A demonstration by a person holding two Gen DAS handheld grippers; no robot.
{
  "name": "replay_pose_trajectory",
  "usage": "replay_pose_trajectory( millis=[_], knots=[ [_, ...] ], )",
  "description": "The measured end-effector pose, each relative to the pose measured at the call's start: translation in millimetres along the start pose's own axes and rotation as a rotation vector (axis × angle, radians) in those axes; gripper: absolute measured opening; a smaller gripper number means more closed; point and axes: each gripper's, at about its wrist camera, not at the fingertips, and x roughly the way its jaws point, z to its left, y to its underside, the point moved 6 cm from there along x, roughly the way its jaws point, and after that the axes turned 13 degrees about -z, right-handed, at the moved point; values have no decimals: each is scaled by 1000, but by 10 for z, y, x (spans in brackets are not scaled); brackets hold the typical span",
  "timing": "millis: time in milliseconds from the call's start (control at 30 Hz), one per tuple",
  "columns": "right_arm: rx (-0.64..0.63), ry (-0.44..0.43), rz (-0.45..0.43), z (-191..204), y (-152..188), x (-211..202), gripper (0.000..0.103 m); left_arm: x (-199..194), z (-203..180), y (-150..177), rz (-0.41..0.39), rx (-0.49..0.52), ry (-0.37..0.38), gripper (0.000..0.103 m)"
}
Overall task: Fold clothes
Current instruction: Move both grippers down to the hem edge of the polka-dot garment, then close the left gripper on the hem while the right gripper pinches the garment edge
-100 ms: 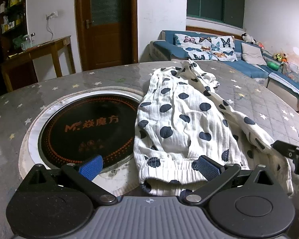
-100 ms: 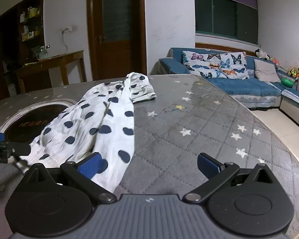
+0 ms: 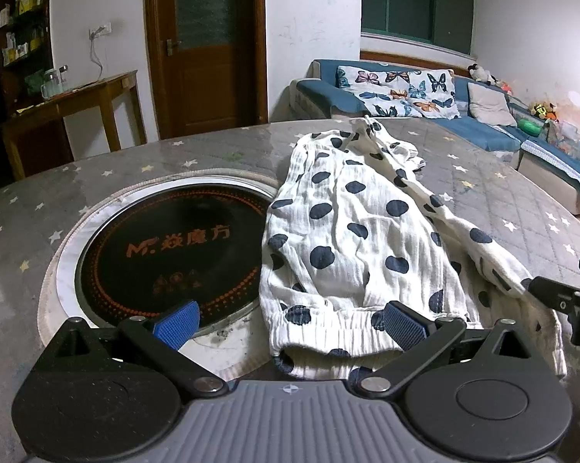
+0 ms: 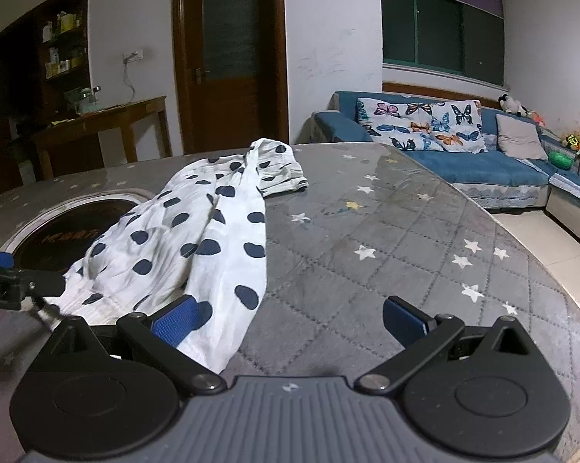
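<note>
White trousers with dark blue dots (image 3: 351,231) lie lengthwise on the grey star-patterned table, waistband nearest me, legs reaching away. My left gripper (image 3: 290,326) is open, its fingers straddling the elastic waistband (image 3: 328,332) just above the table. In the right wrist view the trousers (image 4: 197,239) lie to the left. My right gripper (image 4: 288,318) is open, its left pad (image 4: 178,318) at the edge of the nearest cloth flap, the right pad over bare table. Each gripper shows at the other view's edge.
A round black induction hob (image 3: 166,254) is set into the table (image 4: 406,254) left of the trousers. Beyond the table stand a blue sofa with butterfly cushions (image 4: 444,142), a wooden door (image 3: 209,46) and a side table (image 3: 77,104).
</note>
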Motion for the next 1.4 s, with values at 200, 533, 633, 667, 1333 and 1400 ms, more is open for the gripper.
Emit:
replay_pose_trajectory(
  millis=[200,533,633,667,1333,1400],
  knots=[
    [10,-36,-21,48,-18,-73,103,-26,13,-52,-16,5,2,103],
    [10,-99,12,118,-16,-75,102,61,123,-122,20,-4,7,90],
    [15,-109,40,104,40,-20,98,118,131,-70,52,-3,19,76],
    [18,-111,50,97,57,-2,95,134,138,-56,59,-4,20,72],
    [121,-193,161,60,208,221,33,400,172,35,134,-51,112,23],
    [132,-200,163,49,208,222,25,386,150,35,132,-45,122,16]
  ],
)
